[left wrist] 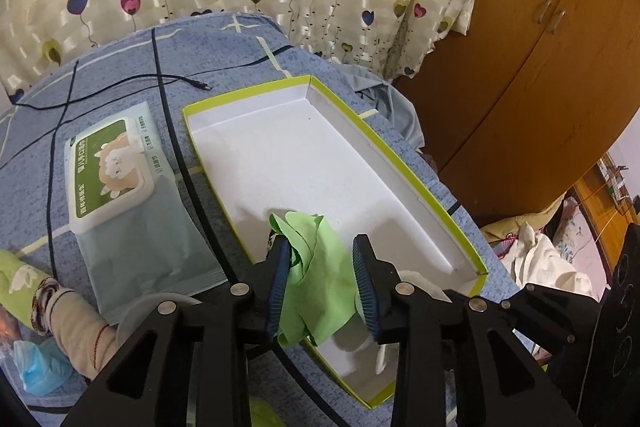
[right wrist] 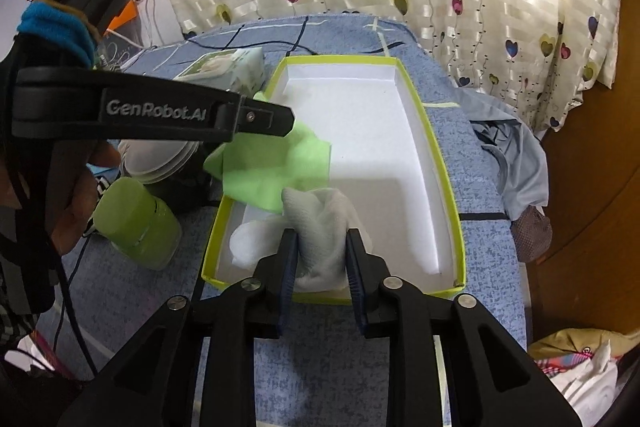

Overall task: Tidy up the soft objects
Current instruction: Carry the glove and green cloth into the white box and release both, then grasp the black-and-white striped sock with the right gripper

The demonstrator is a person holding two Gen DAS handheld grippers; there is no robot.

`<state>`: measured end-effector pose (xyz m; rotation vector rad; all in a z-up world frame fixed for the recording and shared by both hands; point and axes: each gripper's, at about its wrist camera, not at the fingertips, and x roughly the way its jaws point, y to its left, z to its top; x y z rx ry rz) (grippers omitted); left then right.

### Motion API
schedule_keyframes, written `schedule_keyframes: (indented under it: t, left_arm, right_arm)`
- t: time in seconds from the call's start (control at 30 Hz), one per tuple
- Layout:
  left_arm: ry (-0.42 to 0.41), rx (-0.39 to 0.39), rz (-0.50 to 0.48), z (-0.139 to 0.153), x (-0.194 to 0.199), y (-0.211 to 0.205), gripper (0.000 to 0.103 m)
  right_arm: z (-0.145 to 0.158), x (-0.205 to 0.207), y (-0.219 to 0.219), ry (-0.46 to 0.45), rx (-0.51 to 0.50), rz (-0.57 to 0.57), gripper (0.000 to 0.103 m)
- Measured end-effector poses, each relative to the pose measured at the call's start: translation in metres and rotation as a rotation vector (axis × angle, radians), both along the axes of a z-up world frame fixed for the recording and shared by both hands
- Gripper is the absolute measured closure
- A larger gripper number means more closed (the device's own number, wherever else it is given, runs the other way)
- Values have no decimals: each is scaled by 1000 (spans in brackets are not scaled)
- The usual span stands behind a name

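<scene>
A shallow white box with a lime-green rim (left wrist: 404,163) (right wrist: 436,147) lies on the blue bedspread. My left gripper (left wrist: 322,247) stands over the box's near end with a light green cloth (left wrist: 320,275) draped between its fingers; the jaws stand fairly wide, the cloth caught against the left finger. The same cloth (right wrist: 280,167) shows in the right wrist view, hanging into the box under the left gripper's arm. My right gripper (right wrist: 320,245) is shut on a white cloth (right wrist: 324,227) at the box's near end.
A pack of wet wipes (left wrist: 120,171) (right wrist: 224,69) lies left of the box. Black cables (left wrist: 160,67) cross the bedspread. A green bottle (right wrist: 136,223) and a white bowl (right wrist: 160,163) sit left of the box. A grey garment (right wrist: 516,159) lies to the right.
</scene>
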<state>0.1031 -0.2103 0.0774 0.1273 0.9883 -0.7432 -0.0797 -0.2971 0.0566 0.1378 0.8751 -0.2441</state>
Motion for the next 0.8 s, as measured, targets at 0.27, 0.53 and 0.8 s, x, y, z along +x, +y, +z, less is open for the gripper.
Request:
schedule_keyframes:
  t: [0.27,0.53,0.8]
  left_arm:
    - [-47,-21,17,19,-12,17,62]
    - [-106,-35,79,42,-32,53,62]
    - [-142,-39,187,53,-53,107,62]
  right_arm:
    - [14,-4,6,-46,-22,-10,45]
    - [29,-7,25,-103,-20,15,45]
    - [42,-10,49,-171,10,87,45]
